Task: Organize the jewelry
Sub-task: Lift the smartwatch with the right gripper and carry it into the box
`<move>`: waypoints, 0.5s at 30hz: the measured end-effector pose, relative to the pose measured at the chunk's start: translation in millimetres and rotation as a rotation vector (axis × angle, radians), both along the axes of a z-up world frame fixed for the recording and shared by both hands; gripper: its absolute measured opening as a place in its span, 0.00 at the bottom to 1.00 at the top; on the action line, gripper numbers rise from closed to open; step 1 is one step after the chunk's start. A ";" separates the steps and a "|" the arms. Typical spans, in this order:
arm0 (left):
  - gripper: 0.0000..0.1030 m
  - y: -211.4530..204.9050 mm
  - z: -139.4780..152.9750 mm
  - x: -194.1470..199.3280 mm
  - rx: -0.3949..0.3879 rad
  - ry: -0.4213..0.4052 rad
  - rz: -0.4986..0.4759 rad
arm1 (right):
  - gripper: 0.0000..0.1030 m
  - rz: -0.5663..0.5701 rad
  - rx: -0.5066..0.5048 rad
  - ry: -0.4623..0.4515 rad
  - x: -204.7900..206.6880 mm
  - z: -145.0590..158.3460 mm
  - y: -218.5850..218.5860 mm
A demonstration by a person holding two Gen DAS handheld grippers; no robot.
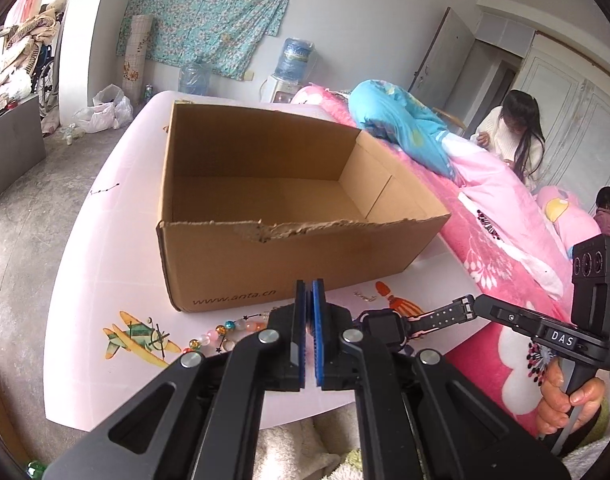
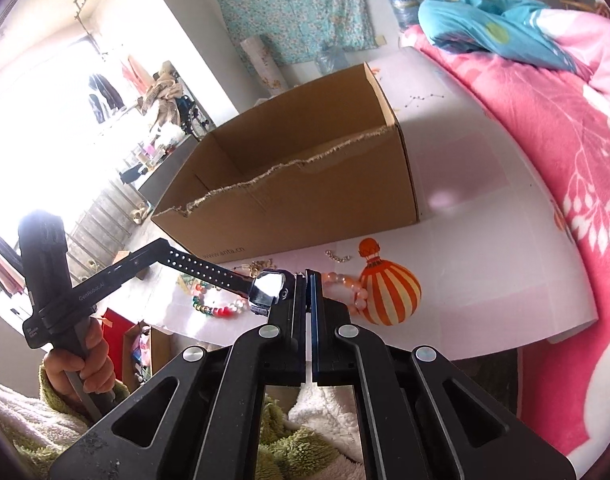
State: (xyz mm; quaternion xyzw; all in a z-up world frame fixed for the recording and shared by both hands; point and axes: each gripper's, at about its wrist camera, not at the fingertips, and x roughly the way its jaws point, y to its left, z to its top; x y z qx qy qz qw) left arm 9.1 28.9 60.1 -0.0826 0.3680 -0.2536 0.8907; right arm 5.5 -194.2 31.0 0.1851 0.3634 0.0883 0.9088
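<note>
"Evidently both had it?"

"Yes; the left wrist view caught the right gripper (image 1: 474, 303) pinched shut on one strap end of the watch (image 1: 385, 326); only the right wrist view showed the left gripper (image 2: 167, 251) clamped on the other, perforated strap."

"And the watch?"

"Dark-faced, stretched between them near the table's (image 1: 117, 220) front edge, before the cardboard box (image 1: 265, 264); bare tabletop lay right of the box."

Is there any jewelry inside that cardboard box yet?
No, the cardboard box shows only bare brown floor; the bead bracelets lie on the table outside.
</note>
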 end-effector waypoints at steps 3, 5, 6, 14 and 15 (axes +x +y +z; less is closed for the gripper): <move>0.02 2.7 29.6 -2.0 -0.063 -0.039 -0.045 | 0.00 0.030 -0.010 -0.072 7.3 28.5 -1.5; 0.02 2.3 51.8 1.5 -0.082 -0.084 -0.068 | 0.00 0.054 -0.011 -0.122 17.8 47.3 -3.7; 0.02 1.0 61.5 5.9 -0.084 -0.102 -0.075 | 0.00 0.067 -0.005 -0.140 25.9 57.4 -7.4; 0.02 -16.7 85.9 94.0 0.000 -0.102 -0.021 | 0.00 0.127 0.063 -0.056 157.6 62.1 -26.9; 0.02 -18.3 83.3 109.0 0.024 -0.085 -0.012 | 0.00 0.128 0.072 -0.021 177.7 54.5 -28.3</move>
